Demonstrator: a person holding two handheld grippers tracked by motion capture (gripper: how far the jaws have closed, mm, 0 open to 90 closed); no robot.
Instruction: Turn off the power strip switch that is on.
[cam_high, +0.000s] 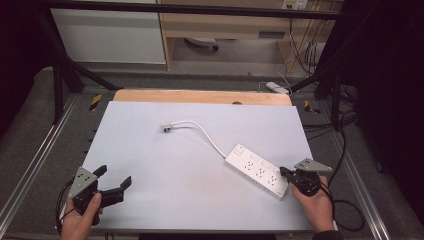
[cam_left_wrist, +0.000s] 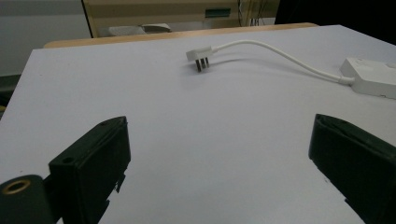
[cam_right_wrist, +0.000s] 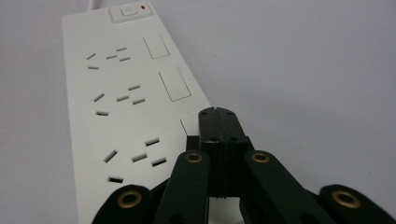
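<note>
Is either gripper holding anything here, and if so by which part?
Nothing is held. The right gripper is shut with nothing between its jaws, over the near end of the power strip. The left gripper is open above bare table.

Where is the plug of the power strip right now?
In the high view the plug lies on the white table top, left of centre toward the far edge, its cord curving right to the power strip.

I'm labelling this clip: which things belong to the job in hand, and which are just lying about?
Belongs to the job:
- power strip, under the shut right gripper
- its cord and plug
- left gripper, open, over the bare table

Just lying about:
- white adapter on the floor beyond the table
- cables at the back
</note>
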